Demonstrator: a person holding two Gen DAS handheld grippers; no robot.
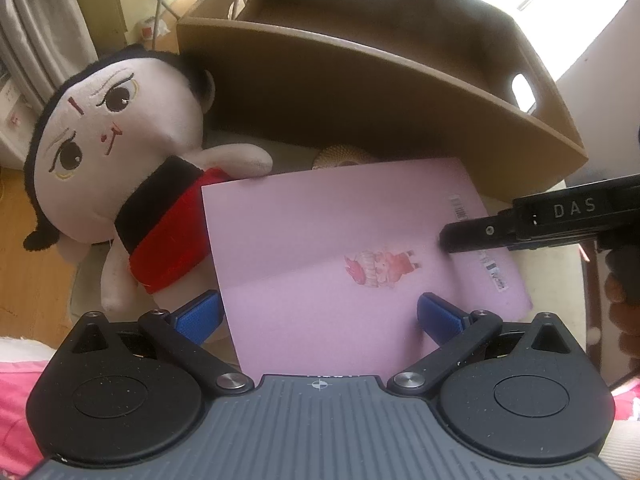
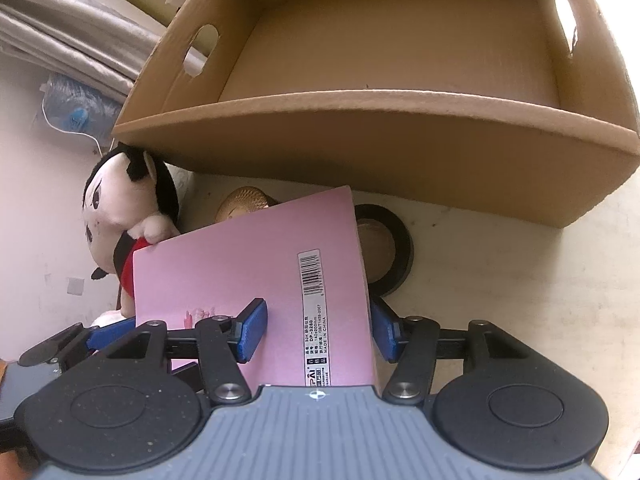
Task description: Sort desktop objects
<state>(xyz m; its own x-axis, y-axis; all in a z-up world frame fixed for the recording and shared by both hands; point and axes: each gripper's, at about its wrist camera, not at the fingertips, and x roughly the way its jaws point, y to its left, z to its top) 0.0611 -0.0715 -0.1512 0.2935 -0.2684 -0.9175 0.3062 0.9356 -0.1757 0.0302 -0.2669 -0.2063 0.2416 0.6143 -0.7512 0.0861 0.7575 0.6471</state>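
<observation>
Both grippers are at the pink notebook (image 2: pixel 256 276), and I hold one in each hand. Right gripper (image 2: pixel 316 332) first: its blue pads stand apart with the barcode edge of the notebook between them, one pad (image 2: pixel 252 330) lying over the cover and the other just past the edge, so I judge the jaws loose, not pinching. Left gripper (image 1: pixel 320 314) sits wide open, its two blue fingers (image 1: pixel 200 314) spread over the near part of the cover, gripping nothing that I can see. From the left wrist view the right gripper's black finger comes in from the side and rests over the notebook's barcode edge.

Taking the notebook as my landmark: it lies tilted, its far corner raised. Beside it, on the doll's side, the plush doll (image 1: pixel 120 152) lies with one arm touching the notebook's far edge. Behind it a straw-coloured round thing (image 2: pixel 244 204) peeks out, and a black ring (image 2: pixel 400 252) with a woven centre sits just beside the barcode edge. Beyond all of these stands the cardboard box (image 2: pixel 360 136), open, with nothing showing inside.

The step in hand, I judge, is getting a firm hold on the notebook to lift it into the box. To do it well I should seat the right pads squarely across the edge before closing, steady the cover with the left, then lift it clear of the box's near wall without dragging the doll's arm.
</observation>
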